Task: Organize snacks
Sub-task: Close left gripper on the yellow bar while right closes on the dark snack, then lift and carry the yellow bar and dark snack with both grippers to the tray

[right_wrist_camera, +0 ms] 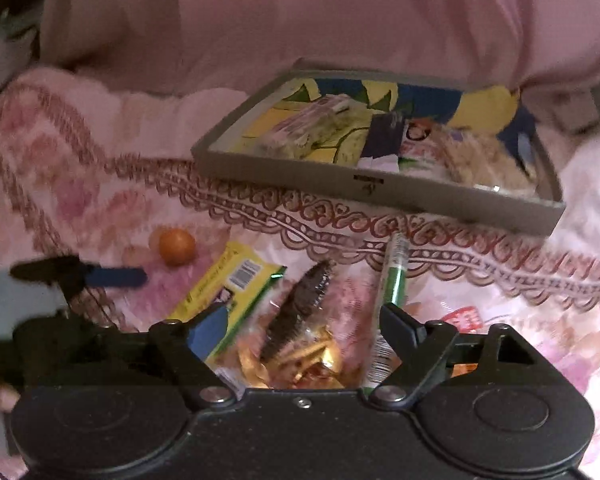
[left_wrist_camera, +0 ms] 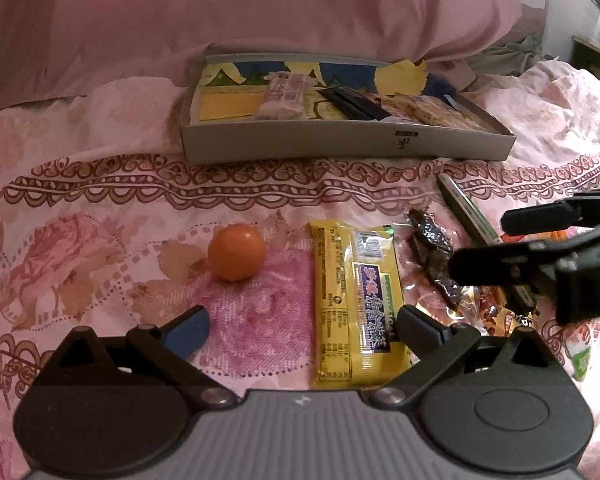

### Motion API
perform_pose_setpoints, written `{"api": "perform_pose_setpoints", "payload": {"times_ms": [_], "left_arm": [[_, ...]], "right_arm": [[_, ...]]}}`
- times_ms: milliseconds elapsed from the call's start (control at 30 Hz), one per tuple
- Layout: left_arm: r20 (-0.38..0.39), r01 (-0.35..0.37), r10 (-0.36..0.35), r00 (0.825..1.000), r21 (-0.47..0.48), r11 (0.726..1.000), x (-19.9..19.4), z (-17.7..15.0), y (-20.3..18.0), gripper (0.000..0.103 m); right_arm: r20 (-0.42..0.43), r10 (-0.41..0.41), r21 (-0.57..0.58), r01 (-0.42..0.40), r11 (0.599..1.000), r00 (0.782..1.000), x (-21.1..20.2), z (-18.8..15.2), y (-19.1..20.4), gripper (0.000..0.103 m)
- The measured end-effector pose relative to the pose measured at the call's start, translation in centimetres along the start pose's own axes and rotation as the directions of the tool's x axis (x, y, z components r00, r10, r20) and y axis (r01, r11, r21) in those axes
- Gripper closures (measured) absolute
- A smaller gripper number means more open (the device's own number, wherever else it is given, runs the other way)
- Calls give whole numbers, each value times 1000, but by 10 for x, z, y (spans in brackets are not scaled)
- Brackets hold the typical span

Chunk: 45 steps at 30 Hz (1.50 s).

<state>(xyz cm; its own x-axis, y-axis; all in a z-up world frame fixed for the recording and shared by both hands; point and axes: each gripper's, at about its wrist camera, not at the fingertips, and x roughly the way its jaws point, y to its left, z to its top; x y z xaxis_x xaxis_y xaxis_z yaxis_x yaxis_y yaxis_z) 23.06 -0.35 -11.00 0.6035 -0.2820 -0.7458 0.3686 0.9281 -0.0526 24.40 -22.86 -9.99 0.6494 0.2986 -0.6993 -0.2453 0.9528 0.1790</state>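
Observation:
A grey shallow box (left_wrist_camera: 340, 146) (right_wrist_camera: 380, 192) lies at the back of the bed with several snack packets in it. In front of it lie an orange ball-shaped snack (left_wrist_camera: 237, 253) (right_wrist_camera: 176, 246), a yellow packet (left_wrist_camera: 356, 300) (right_wrist_camera: 228, 284), a dark snack in clear wrap (left_wrist_camera: 432, 256) (right_wrist_camera: 300, 308) and a green stick pack (left_wrist_camera: 464, 208) (right_wrist_camera: 396, 276). My left gripper (left_wrist_camera: 300, 328) is open low over the bedspread; the yellow packet's near end lies beside its right finger. My right gripper (right_wrist_camera: 304, 326) (left_wrist_camera: 478, 244) is open with the dark snack and gold wrappers (right_wrist_camera: 300, 364) between its fingers, unpressed.
A large pink pillow (left_wrist_camera: 260, 12) rises behind the box. The floral bedspread (left_wrist_camera: 100, 272) covers the whole surface. A red-and-white packet (right_wrist_camera: 460, 318) and a green-white one (left_wrist_camera: 580, 360) lie to the right. A blue finger (right_wrist_camera: 116, 276) of the left gripper shows at the right wrist view's left edge.

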Motion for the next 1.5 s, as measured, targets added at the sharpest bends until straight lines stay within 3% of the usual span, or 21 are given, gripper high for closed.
{"api": "perform_pose_setpoints", "payload": {"times_ms": [133,267,567,667,867,1000,1067,1233,1400,1500], "left_arm": [[0,-1,1,1000,3,1000,0,0,0,2],[13,17,-18,1000,23,1000,-1,0,-2,9],[27,-4,0,1000,123,992,1,-8,-22,14],[21,-3,0,1000,154,988,-1,-9,-26,23],[20,-50,46,999,254,966,-2,-12,-38,35],[15,-90,90,996,258,962,-2,-11,-39,46],[15,-97,96,995,250,963,-2,-11,-38,49],[21,-86,83,996,236,968,0,-11,-33,49],[39,-88,82,996,236,968,2,-12,-31,42],[39,-90,84,996,217,972,3,-11,-28,37]], "right_arm": [[-20,39,72,-37,997,999,8,1,-4,23],[-59,4,96,2,995,998,21,-1,-6,31],[-68,-101,-15,100,995,993,38,-6,9,32],[-60,-98,-27,96,995,993,39,-7,10,31],[-59,-71,-23,69,997,996,33,-5,12,60],[-43,-38,-29,37,999,998,29,-6,15,63],[-31,-6,-24,5,1000,1000,26,-5,16,71],[-44,23,-16,-23,1000,999,30,-6,17,62],[-47,71,39,-69,997,996,34,-9,13,47],[-44,65,37,-63,997,997,36,-10,15,46]]}}
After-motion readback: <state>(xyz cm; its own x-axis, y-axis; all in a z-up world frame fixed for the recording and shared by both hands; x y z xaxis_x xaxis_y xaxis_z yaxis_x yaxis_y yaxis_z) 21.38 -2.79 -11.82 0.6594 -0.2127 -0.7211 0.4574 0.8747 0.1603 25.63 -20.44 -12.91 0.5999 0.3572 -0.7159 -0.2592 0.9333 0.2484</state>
